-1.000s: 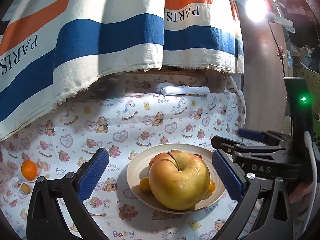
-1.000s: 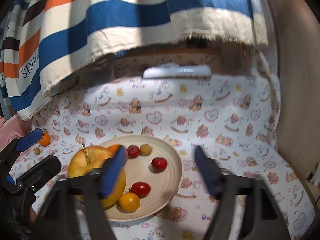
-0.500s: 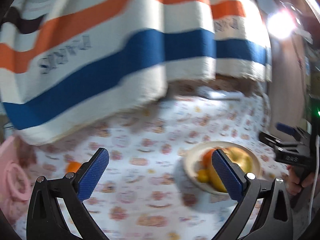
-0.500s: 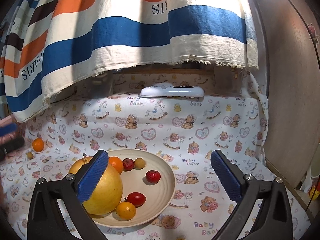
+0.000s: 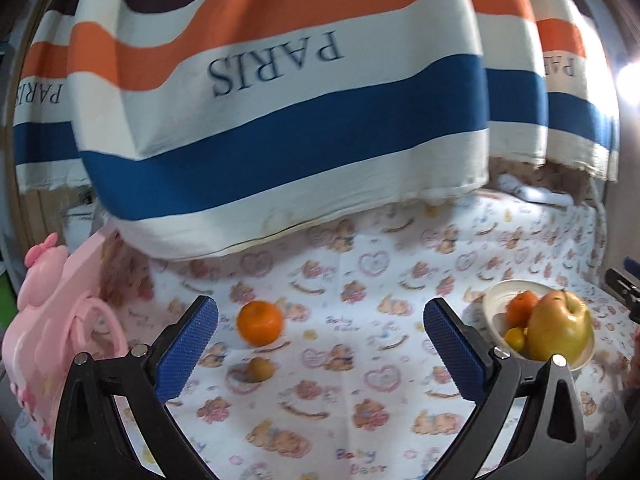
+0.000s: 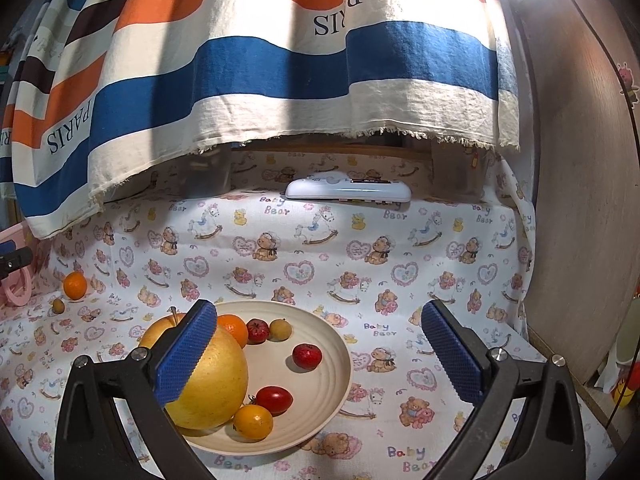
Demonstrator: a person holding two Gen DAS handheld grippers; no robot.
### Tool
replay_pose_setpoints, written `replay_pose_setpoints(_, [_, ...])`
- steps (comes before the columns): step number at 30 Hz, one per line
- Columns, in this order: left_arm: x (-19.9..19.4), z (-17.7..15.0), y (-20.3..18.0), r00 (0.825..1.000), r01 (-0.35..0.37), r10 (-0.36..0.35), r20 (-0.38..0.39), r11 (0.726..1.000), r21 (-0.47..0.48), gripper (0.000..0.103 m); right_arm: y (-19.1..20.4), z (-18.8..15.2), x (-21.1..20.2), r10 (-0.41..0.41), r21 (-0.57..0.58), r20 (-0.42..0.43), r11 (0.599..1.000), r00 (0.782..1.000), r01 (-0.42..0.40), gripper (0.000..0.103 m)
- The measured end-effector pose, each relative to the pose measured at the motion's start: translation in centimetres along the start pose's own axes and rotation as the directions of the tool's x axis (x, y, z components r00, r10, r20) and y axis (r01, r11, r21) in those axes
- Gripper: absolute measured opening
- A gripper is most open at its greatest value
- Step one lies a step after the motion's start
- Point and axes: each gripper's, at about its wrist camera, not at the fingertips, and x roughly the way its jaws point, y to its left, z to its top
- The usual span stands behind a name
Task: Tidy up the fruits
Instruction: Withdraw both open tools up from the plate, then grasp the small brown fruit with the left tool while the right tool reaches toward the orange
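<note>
Left gripper (image 5: pixel 320 344): jaws spread wide, nothing between the blue pads, held above the bear-print cloth (image 5: pixel 360 412). Loose orange (image 5: pixel 260 323) ahead, nearer the left pad; small brownish fruit (image 5: pixel 260 369) just in front of it, both resting on the cloth, apart from each other. Pink toy (image 5: pixel 52 320) at far left edge. Cream plate (image 5: pixel 494 304) well off to the right, beyond the right pad.

Right gripper (image 6: pixel 318 346): jaws likewise wide apart, empty, positioned over the plate's near side. Large yellow pomelo (image 6: pixel 216 384) on the plate's left portion, partly behind the left pad. Also on the plate: an orange (image 6: pixel 234 328) touching the pomelo, a dark red fruit (image 6: pixel 257 330) and a tan fruit (image 6: pixel 280 329) side by side at the rear, a red fruit (image 6: pixel 307 355) near centre, a red tomato (image 6: pixel 274 399) touching a yellow-orange citrus (image 6: pixel 253 421) at the front. White remote (image 6: pixel 348 191) at the back of the cloth. Striped towel (image 6: pixel 260 68) marked PARIS hanging above.
</note>
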Motion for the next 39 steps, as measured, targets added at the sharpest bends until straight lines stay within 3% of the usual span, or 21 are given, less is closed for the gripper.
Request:
replay_pose_setpoints(3, [0.0,-0.1,0.8,1.000,0.007,-0.008,-0.022,1.000,-0.023,0.102,0.3,0.4,-0.2,-0.028,-0.047,0.008,0.999,1.000,0.028,0.103])
replay_pose_setpoints(6, [0.3,-0.3,1.4,0.999,0.002,-0.004,-0.052,0.999,-0.041,0.102,0.3,1.5,-1.6,-0.077,-0.047,0.070,0.996,0.995,0.081,0.103])
replay_pose_setpoints(11, [1.3,-0.6,2.4,0.997,-0.013,0.007,-0.080,0.998,-0.068,0.102,1.0,3.7,-3.0,-0.043,-0.002,0.083,0.999,0.996,0.044,0.103])
replay_pose_setpoints(16, [2.5,-0.9,3.6,0.993,-0.035,0.023,-0.119,0.995,-0.098,0.089,4.5,5.2,-2.7,0.045,-0.008,0.031,0.999,0.999,-0.045,0.103])
replay_pose_setpoints(21, [3.5,-1.2,4.6,0.985,-0.013,-0.012,-0.172,0.990,-0.142,0.076,8.3,5.6,-0.6,0.089,0.012,-0.068,0.996,0.994,-0.088,0.103])
replay_pose_setpoints(27, [5.1,-1.8,4.9,0.962,-0.031,-0.012,-0.274,0.988,-0.151,0.050,13.3,5.5,2.6,0.208,0.022,-0.225,0.978,0.952,-0.208,0.102])
replay_pose_setpoints(32, [6.6,-2.9,5.5,0.935,-0.023,-0.048,-0.351,0.980,-0.195,0.042,16.4,4.8,2.9,0.292,0.020,-0.249,0.955,0.923,-0.297,0.095])
replay_pose_setpoints(39, [8.0,-3.4,5.8,0.911,0.001,-0.101,-0.401,0.970,-0.243,0.032,19.3,3.5,4.6,0.343,0.028,-0.306,0.936,0.888,-0.351,0.079])
